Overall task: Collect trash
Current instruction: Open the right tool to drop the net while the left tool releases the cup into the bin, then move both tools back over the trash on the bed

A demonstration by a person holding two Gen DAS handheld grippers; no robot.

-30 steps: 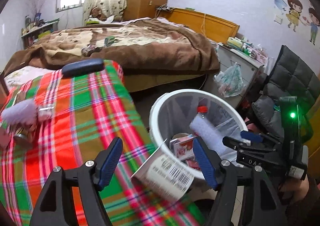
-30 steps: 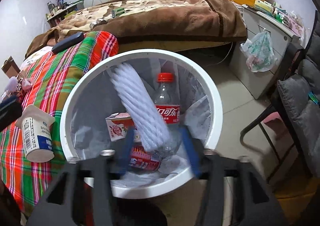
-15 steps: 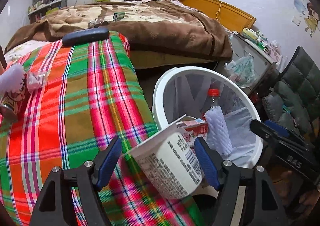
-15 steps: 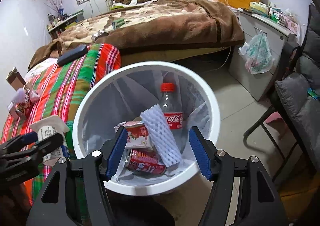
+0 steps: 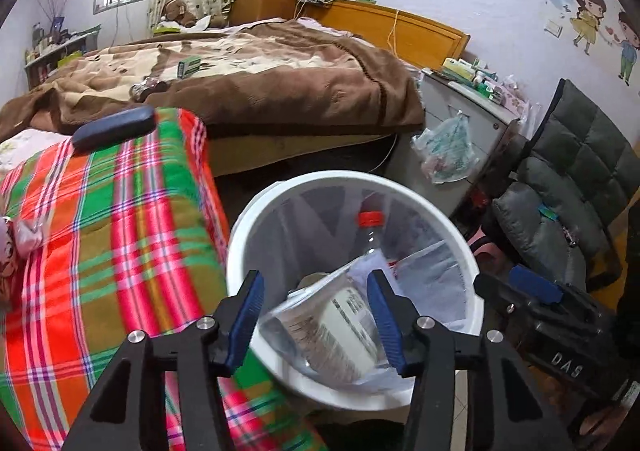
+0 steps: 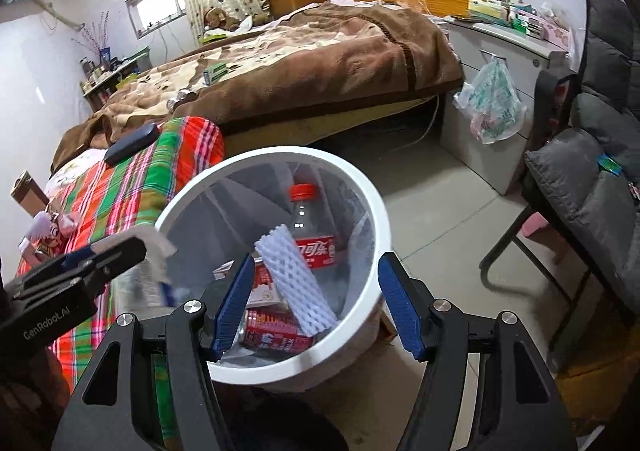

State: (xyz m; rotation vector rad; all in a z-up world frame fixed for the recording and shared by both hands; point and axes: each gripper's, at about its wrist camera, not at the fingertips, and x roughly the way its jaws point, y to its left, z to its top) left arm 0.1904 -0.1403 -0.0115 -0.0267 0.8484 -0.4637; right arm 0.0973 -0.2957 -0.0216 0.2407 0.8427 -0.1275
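White paper cup with a barcode label [image 5: 340, 327] over the round white plastic bin's [image 5: 256, 235] near rim.
It sits tilted between the left gripper's [image 5: 316, 315] spread blue fingers, contact unclear; the right gripper [image 6: 316, 303] gapes empty above the bin.

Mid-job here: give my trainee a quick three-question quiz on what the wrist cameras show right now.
1. True or false: the left hand-held gripper holds a paper cup over the white bin.
2. Which of these lies in the bin? A) a cola bottle B) a glass jar C) a shoe
3. Fill in: the right hand-held gripper is ____.

Key: 1 true; 2 A; 3 open and empty
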